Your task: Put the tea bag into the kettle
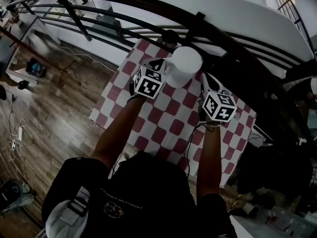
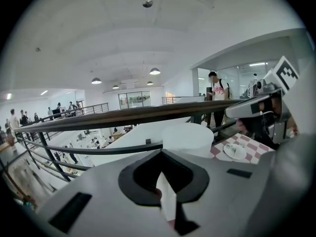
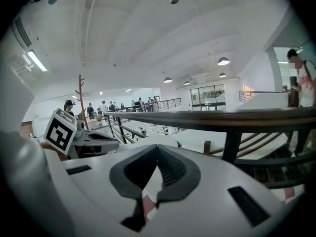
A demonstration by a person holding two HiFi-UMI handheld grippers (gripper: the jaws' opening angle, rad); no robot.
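The white kettle (image 1: pixel 184 66) stands at the far edge of the red-and-white checked table (image 1: pixel 168 128). My left gripper (image 1: pixel 159 64) is close against the kettle's left side. In the left gripper view the kettle (image 2: pixel 187 138) rises just beyond the jaws, which pinch a white paper strip, apparently the tea bag (image 2: pixel 167 197). My right gripper (image 1: pixel 204 80) hangs just right of the kettle, a little nearer to me. Its jaws (image 3: pixel 148 181) are shut. A thin sliver of white and red shows in their slit, and I cannot tell what it is.
A dark curved railing (image 1: pixel 148 6) runs right behind the table, with a drop to a lower floor beyond. A small white dish (image 2: pixel 235 151) lies on the cloth right of the kettle. A person (image 2: pixel 217 90) stands far off behind the rail.
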